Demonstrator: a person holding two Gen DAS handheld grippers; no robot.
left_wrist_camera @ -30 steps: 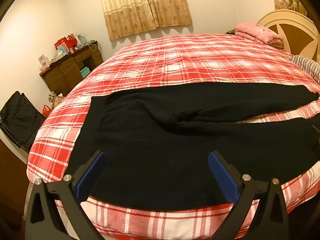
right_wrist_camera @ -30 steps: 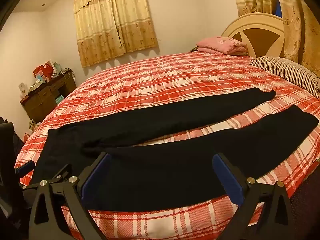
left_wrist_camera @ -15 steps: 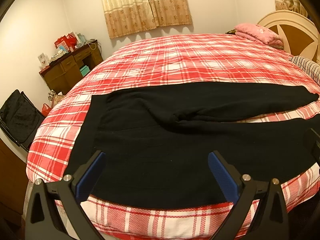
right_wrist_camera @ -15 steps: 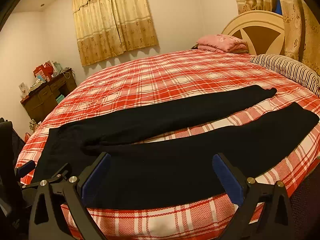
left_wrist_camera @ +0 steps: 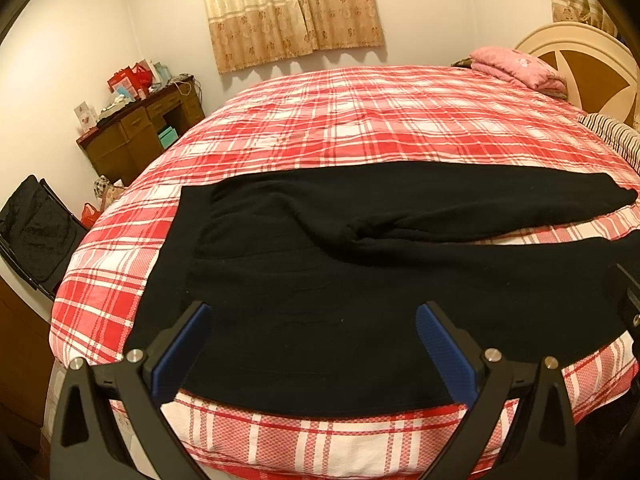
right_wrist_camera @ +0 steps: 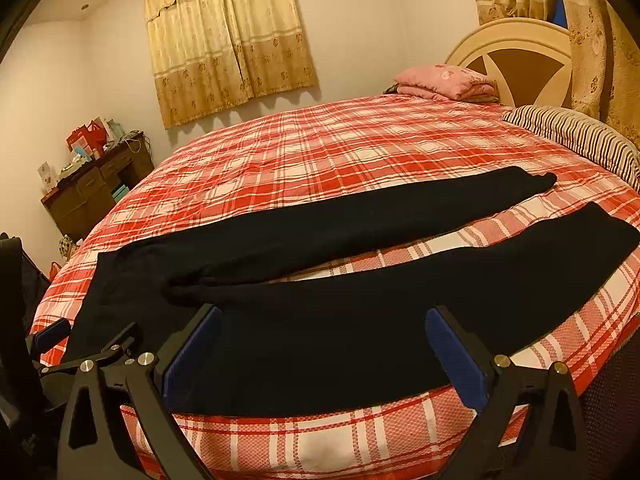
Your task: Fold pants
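Black pants (left_wrist_camera: 320, 280) are lying flat along the near edge of the plaid bedspread (left_wrist_camera: 360, 120), legs splayed toward the headboard (right_wrist_camera: 516, 60). Over the last second almost nothing is changing: both views are only creeping in, so folding isn't started. Left gripper (left_wrist_camera: 312, 344) and right gripper (right_wrist_camera: 320, 356) are hovering wide open, empty. Far half of the bed is giving plenty of room.

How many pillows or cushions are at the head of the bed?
2 in view: a pink folded pillow against the headboard, and a striped pillow nearer the camera along the bed's right side. More may lie beyond the frame edge.
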